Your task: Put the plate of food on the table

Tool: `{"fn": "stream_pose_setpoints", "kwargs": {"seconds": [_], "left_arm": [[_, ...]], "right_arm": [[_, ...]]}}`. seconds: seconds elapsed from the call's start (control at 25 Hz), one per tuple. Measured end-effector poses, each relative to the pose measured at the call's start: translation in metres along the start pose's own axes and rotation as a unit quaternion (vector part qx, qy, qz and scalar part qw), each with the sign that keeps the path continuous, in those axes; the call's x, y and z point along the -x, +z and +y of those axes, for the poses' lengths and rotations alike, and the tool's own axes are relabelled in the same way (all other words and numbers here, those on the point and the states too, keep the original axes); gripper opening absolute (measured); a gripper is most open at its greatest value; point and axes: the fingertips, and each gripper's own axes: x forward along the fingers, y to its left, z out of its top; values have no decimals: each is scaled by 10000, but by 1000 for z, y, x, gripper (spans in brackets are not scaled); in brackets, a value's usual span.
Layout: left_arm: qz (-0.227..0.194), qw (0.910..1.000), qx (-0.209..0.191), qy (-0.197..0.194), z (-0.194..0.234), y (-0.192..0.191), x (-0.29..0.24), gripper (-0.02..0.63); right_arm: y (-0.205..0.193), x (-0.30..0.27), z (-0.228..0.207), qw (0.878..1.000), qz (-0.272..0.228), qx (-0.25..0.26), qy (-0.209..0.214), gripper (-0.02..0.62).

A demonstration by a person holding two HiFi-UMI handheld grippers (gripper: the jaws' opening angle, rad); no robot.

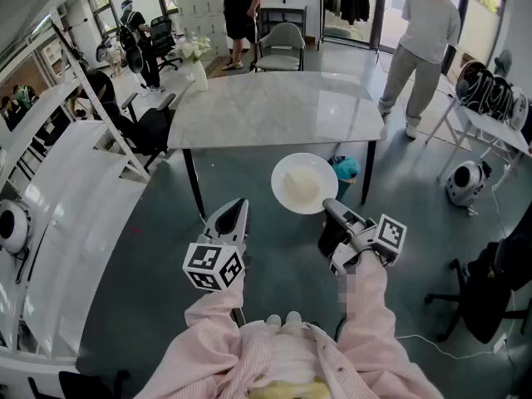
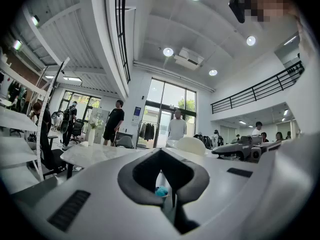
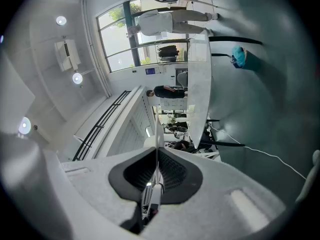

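Observation:
A round white plate [image 1: 304, 183] with a pale heap of food hangs over the grey floor, just short of the marble table [image 1: 274, 106]. My right gripper [image 1: 327, 204] is shut on the plate's near rim. In the right gripper view the rim [image 3: 158, 134] shows edge-on as a thin line between the pads of that gripper [image 3: 156, 166]. My left gripper [image 1: 236, 206] is held to the plate's left, apart from it. Its jaws [image 2: 161, 184] stand a narrow gap apart with nothing between them. The plate [image 2: 191, 145] shows beyond them.
A blue bag [image 1: 345, 169] lies on the floor by the table's near right leg. A vase of flowers [image 1: 198, 65] stands at the table's far left corner. A chair [image 1: 281, 44] and two standing people [image 1: 420, 40] are beyond. White shelving [image 1: 66, 198] runs along the left.

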Motion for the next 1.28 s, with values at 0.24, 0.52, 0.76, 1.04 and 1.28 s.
{"fn": "stream_pose_setpoints", "kwargs": {"seconds": [0.24, 0.52, 0.76, 1.04, 1.28], "left_arm": [[6, 10000, -22, 16, -1, -2, -2, -8], [79, 9999, -72, 59, -6, -7, -13, -8], [133, 9998, -80, 152, -13, -17, -23, -8], [210, 9992, -10, 347, 0, -32, -26, -8], [226, 9983, 7, 533, 31, -30, -40, -8]], "right_arm": [[3, 0, -4, 10000, -3, -6, -58, 17], [15, -1, -9, 9999, 15, -68, -112, 17], [34, 0, -17, 9998, 88, -70, -180, 17], [40, -23, -27, 9993, 318, -43, -201, 17], [46, -60, -33, 9989, 445, -123, -90, 18]]}}
